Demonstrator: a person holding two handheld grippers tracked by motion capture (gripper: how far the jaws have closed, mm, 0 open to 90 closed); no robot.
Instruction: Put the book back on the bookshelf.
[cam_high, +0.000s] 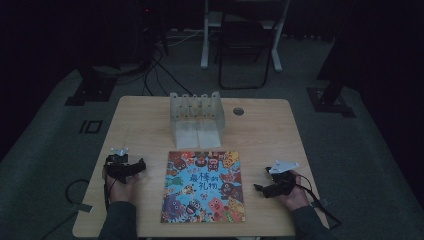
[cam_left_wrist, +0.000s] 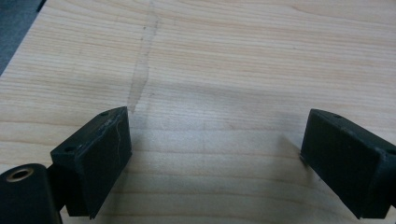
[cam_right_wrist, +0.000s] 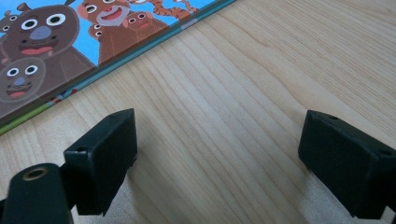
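High view has my forearms coming in from the near edge, each hand resting low on the wooden table (cam_high: 260, 130). My left gripper (cam_high: 131, 167) sits left of the picture book (cam_high: 204, 186), my right gripper (cam_high: 265, 189) right of it, both apart from it. Both sets of jaws are spread wide over bare wood (nothing between them). A clear plastic rack (cam_high: 196, 117) stands beyond the book's far edge.
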